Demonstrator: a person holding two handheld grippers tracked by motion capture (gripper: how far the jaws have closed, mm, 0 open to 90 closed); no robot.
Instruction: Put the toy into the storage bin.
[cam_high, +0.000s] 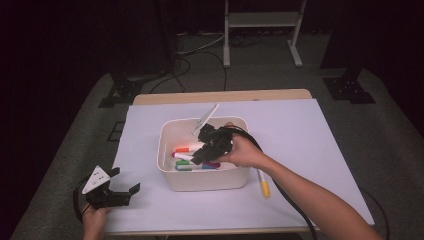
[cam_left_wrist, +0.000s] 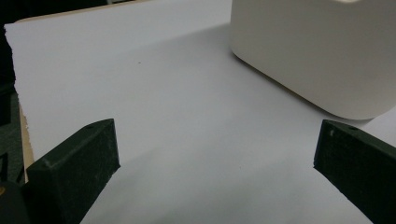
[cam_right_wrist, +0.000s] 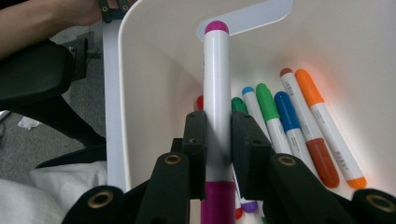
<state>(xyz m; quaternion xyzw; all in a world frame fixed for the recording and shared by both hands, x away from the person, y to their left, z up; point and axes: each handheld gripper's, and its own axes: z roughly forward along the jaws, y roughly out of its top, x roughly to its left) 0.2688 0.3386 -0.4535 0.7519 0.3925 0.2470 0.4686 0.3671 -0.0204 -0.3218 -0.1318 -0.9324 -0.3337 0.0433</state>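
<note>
Right gripper (cam_right_wrist: 218, 135) clamps a purple marker (cam_right_wrist: 216, 88) over the bin (cam_high: 170, 172), which holds several markers. One yellow marker (cam_high: 263, 184) remains on the table, right of the bin. Left gripper (cam_high: 116, 192) rests wide open, empty.

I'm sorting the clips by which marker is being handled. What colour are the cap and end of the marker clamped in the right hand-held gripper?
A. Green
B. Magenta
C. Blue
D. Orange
B: in the right gripper view the right hand-held gripper clamps a white marker with magenta cap and end, over the white bin.
</note>
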